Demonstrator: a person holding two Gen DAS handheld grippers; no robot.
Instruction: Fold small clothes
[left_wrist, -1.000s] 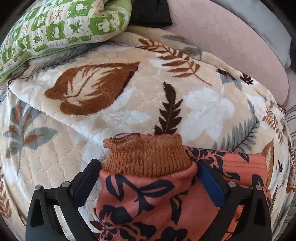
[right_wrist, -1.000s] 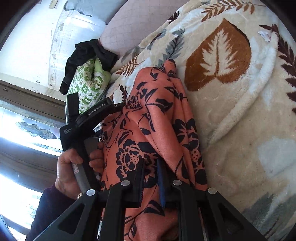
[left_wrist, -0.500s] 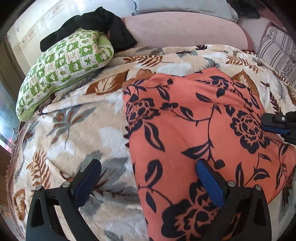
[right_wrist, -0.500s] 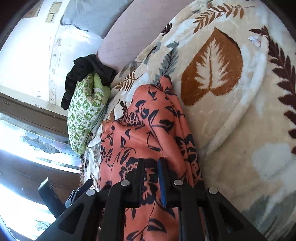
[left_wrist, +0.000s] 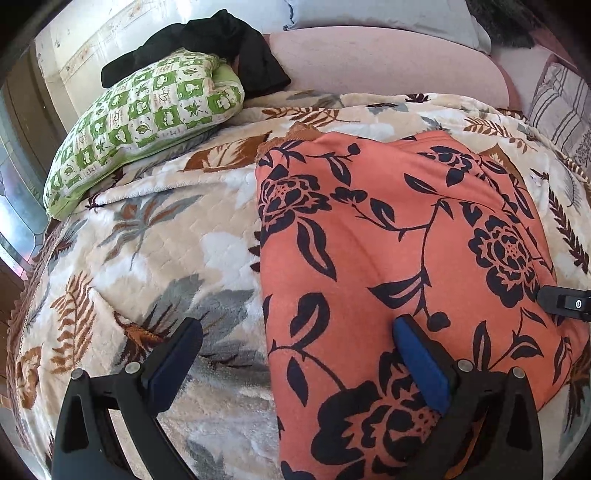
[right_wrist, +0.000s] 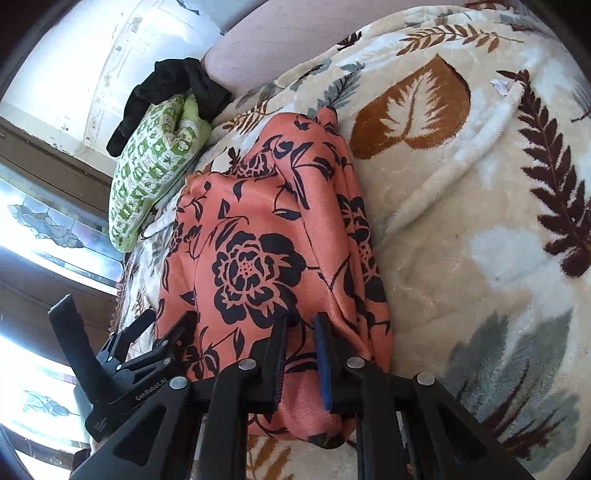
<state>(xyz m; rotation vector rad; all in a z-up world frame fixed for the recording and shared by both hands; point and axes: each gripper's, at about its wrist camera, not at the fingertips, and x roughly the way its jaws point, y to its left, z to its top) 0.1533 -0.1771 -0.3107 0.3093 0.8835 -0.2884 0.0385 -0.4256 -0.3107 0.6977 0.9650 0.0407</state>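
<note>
An orange garment with a black flower print (left_wrist: 388, 240) lies spread on the leaf-print blanket (left_wrist: 155, 240). Its brown ribbed cuff (left_wrist: 299, 131) peeks out at the far edge. My left gripper (left_wrist: 295, 350) is open and empty above the garment's near left edge. My right gripper (right_wrist: 301, 328) is shut on a fold of the garment (right_wrist: 258, 240) at its near end. The left gripper also shows in the right wrist view (right_wrist: 147, 339), at the garment's left side. Part of the right gripper shows at the right edge of the left wrist view (left_wrist: 565, 301).
A green and white patterned pillow (left_wrist: 147, 114) lies at the far left with a black cloth (left_wrist: 207, 48) behind it. A pink sofa back (left_wrist: 388, 62) runs along the far side. A striped cushion (left_wrist: 561, 107) sits at far right.
My left gripper let go of the brown cuff and drew back and up. The garment now lies spread flat on the blanket. My right gripper stays shut on the fold.
</note>
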